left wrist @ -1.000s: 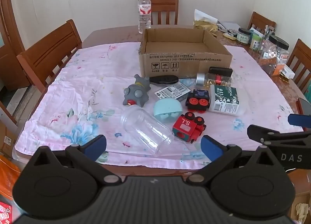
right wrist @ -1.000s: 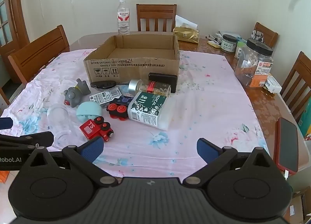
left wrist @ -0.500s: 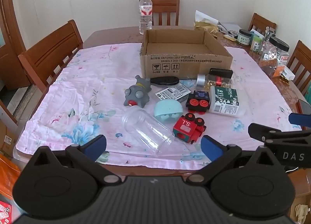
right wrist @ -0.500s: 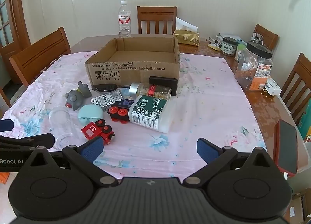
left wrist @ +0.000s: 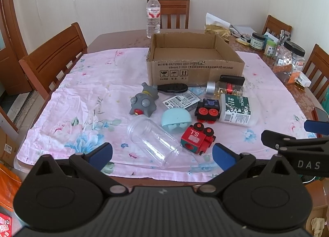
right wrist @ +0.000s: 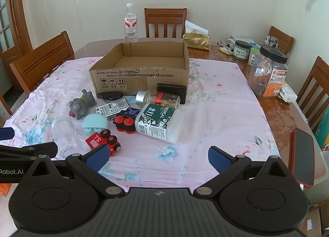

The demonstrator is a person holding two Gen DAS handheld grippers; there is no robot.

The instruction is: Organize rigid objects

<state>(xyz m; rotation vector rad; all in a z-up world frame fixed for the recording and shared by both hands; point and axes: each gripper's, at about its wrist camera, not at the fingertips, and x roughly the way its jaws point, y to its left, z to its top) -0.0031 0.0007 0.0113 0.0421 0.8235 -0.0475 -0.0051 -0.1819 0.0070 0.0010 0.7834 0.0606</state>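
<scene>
left wrist view: the left gripper (left wrist: 162,153) sits at the bottom of the frame, jaws spread wide and empty, aimed at the clear jar (left wrist: 153,139) lying on its side at lower centre, likely the nearest pick. the cardboard box (left wrist: 195,68) stands open at upper centre, probably the bin for the clutter

right wrist view: the right gripper (right wrist: 157,157) sits low, jaws spread and empty, over bare cloth; the medical bottle (right wrist: 159,121) lies at centre left, the red train (right wrist: 103,140) beside it
</scene>
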